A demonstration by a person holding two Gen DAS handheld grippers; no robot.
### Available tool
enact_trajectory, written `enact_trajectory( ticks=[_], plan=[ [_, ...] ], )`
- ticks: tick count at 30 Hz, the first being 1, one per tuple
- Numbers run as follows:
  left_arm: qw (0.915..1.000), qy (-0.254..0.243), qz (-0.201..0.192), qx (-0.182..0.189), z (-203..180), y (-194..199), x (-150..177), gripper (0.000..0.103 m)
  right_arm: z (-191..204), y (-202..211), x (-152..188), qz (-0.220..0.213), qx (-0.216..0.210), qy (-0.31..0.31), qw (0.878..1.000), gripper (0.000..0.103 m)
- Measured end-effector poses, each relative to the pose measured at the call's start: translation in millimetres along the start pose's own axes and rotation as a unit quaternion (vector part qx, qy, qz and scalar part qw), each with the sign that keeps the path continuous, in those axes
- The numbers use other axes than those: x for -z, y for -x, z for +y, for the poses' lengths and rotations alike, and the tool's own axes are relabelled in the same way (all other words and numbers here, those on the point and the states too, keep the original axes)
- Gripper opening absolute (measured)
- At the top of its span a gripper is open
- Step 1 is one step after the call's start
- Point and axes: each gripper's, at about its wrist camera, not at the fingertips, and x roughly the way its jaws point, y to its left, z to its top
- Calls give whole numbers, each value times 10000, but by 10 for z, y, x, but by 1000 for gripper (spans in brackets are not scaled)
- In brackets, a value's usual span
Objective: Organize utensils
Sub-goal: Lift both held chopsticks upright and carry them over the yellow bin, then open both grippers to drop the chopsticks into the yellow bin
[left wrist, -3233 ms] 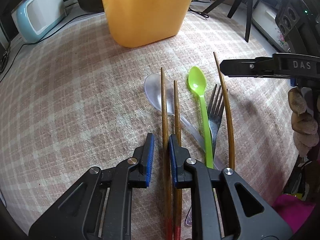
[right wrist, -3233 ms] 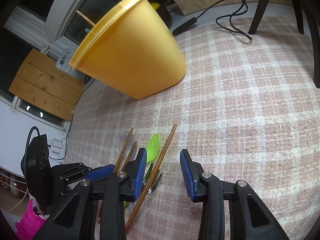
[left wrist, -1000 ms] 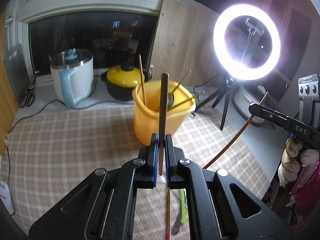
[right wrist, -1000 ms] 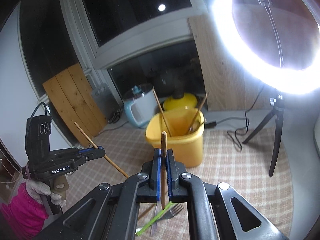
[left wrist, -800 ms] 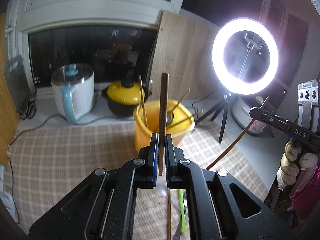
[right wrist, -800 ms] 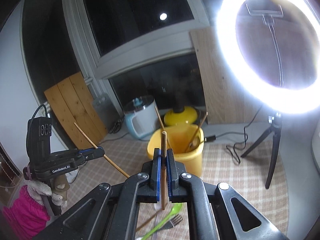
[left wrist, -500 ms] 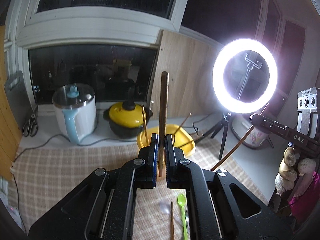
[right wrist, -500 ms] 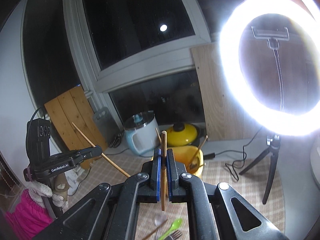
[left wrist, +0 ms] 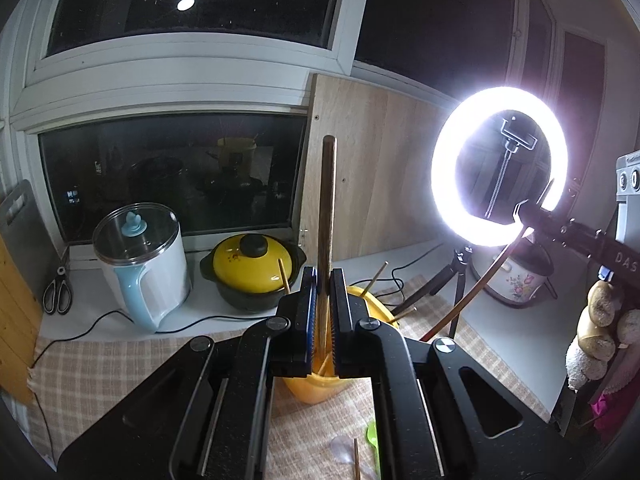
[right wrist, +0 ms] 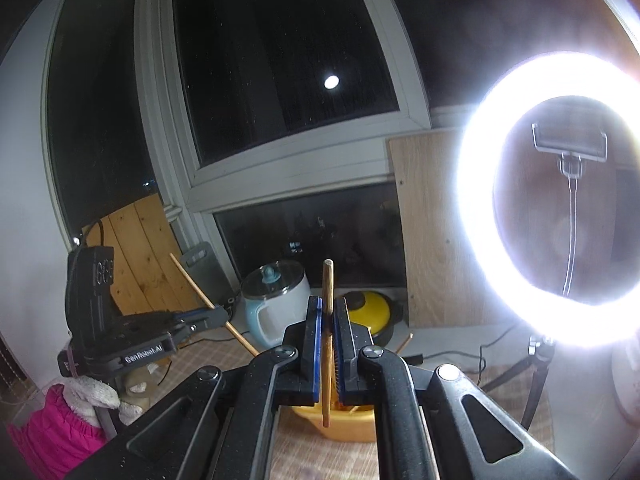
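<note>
My left gripper (left wrist: 324, 280) is shut on a dark brown chopstick (left wrist: 328, 208) that stands upright between its blue pads. The yellow bucket (left wrist: 316, 388), with several sticks in it, sits just beyond and below the jaws. My right gripper (right wrist: 328, 308) is shut on a lighter chopstick (right wrist: 327, 280), also upright, with the yellow bucket (right wrist: 352, 428) below it. Each view shows the other gripper: the right gripper (left wrist: 520, 212) with its slanted chopstick (left wrist: 472, 292), and the left gripper (right wrist: 222, 314) with its chopstick (right wrist: 192, 276). A green spoon (left wrist: 372, 436), a clear spoon (left wrist: 342, 448) and one chopstick (left wrist: 355, 460) lie on the checked cloth.
A white and blue kettle (left wrist: 140, 256) and a yellow-lidded pot (left wrist: 252, 268) stand behind the bucket by the window. A lit ring light (left wrist: 498, 164) on a tripod stands at the right, near a flowered cooker (left wrist: 516, 276). Scissors (left wrist: 58, 296) lie far left.
Both grippers, earlier open around chopsticks on the cloth, are now shut on them and have kept rising. The bucket has dropped in both views to sit behind the jaws.
</note>
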Motion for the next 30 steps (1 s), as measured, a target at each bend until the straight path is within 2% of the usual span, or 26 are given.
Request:
enact_trajectory(
  ticks=[8, 16, 30],
  plan=[
    [9998, 66, 196, 2, 58, -302, 16, 4, -65, -261, -73, -89, 155, -87, 9998, 3],
    [9988, 143, 463, -109, 150, -619, 160, 4, -169, -714, 117, 292, 239, -159, 9992, 3],
    [9961, 270, 841, 20, 149, -982, 379, 4, -317, -1240, 581, 1008, 189, -279, 9943, 3]
  ],
)
